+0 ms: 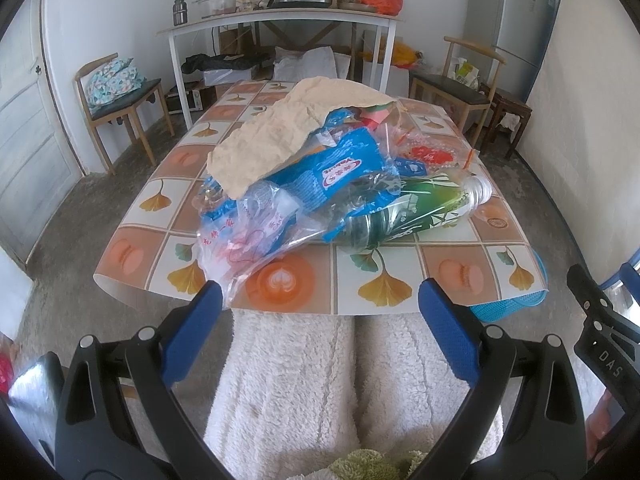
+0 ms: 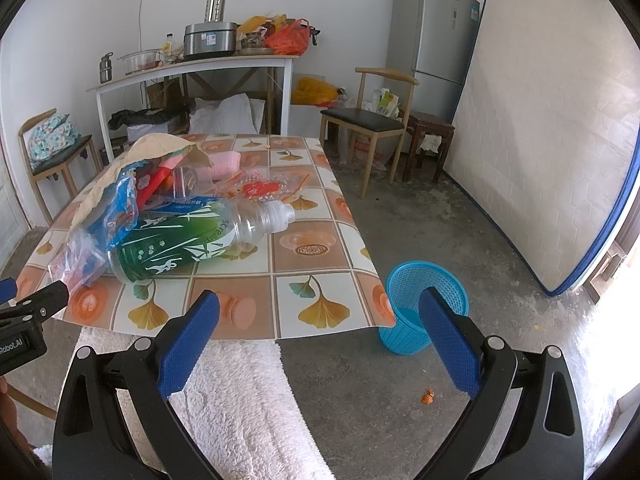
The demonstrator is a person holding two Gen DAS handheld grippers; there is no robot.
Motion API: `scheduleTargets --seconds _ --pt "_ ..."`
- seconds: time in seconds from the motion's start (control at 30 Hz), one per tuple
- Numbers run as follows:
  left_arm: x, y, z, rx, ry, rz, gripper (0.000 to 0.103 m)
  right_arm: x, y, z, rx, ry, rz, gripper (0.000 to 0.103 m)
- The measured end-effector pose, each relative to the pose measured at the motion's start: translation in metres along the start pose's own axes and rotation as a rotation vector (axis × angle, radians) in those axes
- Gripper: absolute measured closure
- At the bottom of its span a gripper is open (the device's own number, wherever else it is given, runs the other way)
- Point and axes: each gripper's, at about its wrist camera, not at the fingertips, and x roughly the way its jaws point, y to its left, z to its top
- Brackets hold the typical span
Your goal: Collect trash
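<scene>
I hold both the left gripper (image 1: 320,312) and right gripper (image 2: 320,320) spread wide and empty short of the table's (image 2: 320,312) near edge; the trash pile (image 1: 320,176) sits mid-table, the bottle (image 2: 192,240) nearest, so I'd take that first, across its body, then carry it to the basket (image 2: 416,284) off the near right corner.

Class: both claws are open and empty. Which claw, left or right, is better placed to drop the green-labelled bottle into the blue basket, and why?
Right. The right claw has the bottle ahead and the blue basket on the floor on its own side. The left claw faces the bag pile.
</scene>
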Motion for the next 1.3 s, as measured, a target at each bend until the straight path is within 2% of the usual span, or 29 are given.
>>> scheduleTargets --seconds 0.2,0.33,0.5,0.67,0.87,1.07,1.17,1.3 --pt "0.009 0.006 0.001 -0.001 0.001 0.002 0.009 0.005 0.005 0.001 -0.014 0.015 0.003 0.006" --pt "0.017 0.027 0.004 -0.013 -0.010 0.008 0.009 0.018 0.019 0.012 -0.025 0.005 0.014 0.006" --pt "0.020 0.052 0.017 -0.047 -0.045 0.028 0.009 0.025 0.035 0.038 -0.020 -0.046 0.064 0.006" --pt "0.029 0.077 0.032 -0.087 -0.048 0.036 0.009 0.033 0.060 0.065 -0.038 -0.075 0.152 0.006" --pt "0.034 0.113 0.043 -0.142 -0.065 -0.018 0.009 0.033 0.090 0.081 -0.108 -0.074 0.186 0.006" --pt "0.027 0.136 0.049 -0.177 -0.121 -0.099 0.009 0.016 0.112 0.095 -0.128 -0.121 0.222 0.006" --pt "0.022 0.147 0.050 -0.188 -0.171 -0.152 0.009 0.013 0.119 0.099 -0.139 -0.127 0.235 0.006" --pt "0.015 0.156 0.053 -0.189 -0.251 -0.185 0.009 0.013 0.126 0.099 -0.141 -0.130 0.253 0.006"
